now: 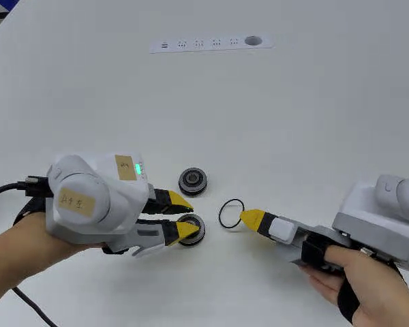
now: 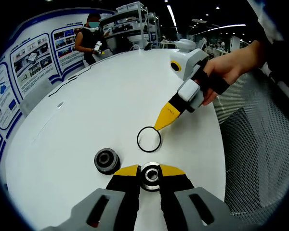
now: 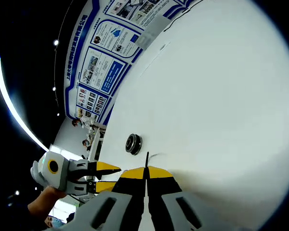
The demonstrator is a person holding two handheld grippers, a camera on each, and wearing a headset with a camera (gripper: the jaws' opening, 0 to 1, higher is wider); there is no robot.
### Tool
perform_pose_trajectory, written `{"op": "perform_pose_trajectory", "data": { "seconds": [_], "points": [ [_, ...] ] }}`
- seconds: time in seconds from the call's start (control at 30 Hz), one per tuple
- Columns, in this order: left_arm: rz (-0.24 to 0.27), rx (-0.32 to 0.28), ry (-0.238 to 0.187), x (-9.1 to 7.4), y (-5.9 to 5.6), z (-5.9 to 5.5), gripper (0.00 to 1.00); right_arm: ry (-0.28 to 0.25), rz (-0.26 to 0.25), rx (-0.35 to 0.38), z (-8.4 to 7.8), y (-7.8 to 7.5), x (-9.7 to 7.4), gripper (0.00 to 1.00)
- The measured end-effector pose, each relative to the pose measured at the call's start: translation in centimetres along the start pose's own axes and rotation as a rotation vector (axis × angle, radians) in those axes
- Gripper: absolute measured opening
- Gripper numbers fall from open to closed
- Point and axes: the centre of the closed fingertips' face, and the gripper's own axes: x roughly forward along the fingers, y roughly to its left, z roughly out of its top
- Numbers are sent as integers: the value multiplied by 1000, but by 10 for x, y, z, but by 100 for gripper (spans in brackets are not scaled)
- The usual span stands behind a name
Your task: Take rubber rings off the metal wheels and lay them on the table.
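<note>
Thin black rubber ring (image 1: 221, 215): flat on white table (image 1: 293, 136), right edge pinched in closed right gripper (image 1: 251, 218), just right of bare silver metal wheel (image 1: 198, 231) clamped by left gripper (image 1: 185, 216); dark-rimmed second wheel (image 1: 192, 181) just beyond, nearer left gripper.

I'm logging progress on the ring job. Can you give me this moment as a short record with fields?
left gripper: shut on the held wheel, which sits on the table
right gripper: shut, pinching the edge of the rubber ring
rubber ring: lying flat on the table, off any wheel, beside the held wheel
second wheel: free on the table, beyond the held wheel; dark outer band, apparently a ring on it
power strip: far side of the table
</note>
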Motion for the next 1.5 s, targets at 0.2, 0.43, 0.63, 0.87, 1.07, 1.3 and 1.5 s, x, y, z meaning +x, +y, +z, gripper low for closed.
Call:
{"op": "perform_pose_trajectory", "data": {
  "seconds": [0.2,0.43,0.63,0.87,1.07,1.3,1.5],
  "points": [
    [0,-5,9,0,-2,-5,15,-34,-51,-5,12,-11,-5,2],
    [2,-5,13,1,-2,-7,15,-51,-139,-45,18,-27,-14,2],
    [-2,-4,15,2,-3,-6,15,-70,-177,-74,23,-32,-21,5],
    [-2,-6,16,1,-3,-7,15,-109,-220,-213,35,-32,-27,13],
    [-3,-7,18,1,-3,-7,15,-136,-212,-236,43,-28,-29,14],
    [-10,-12,24,1,-4,-9,14,-141,-204,-224,42,-26,-28,15],
    [-13,2,34,1,-5,-11,14,-140,-176,-214,39,-19,-25,14]
  ]
}}
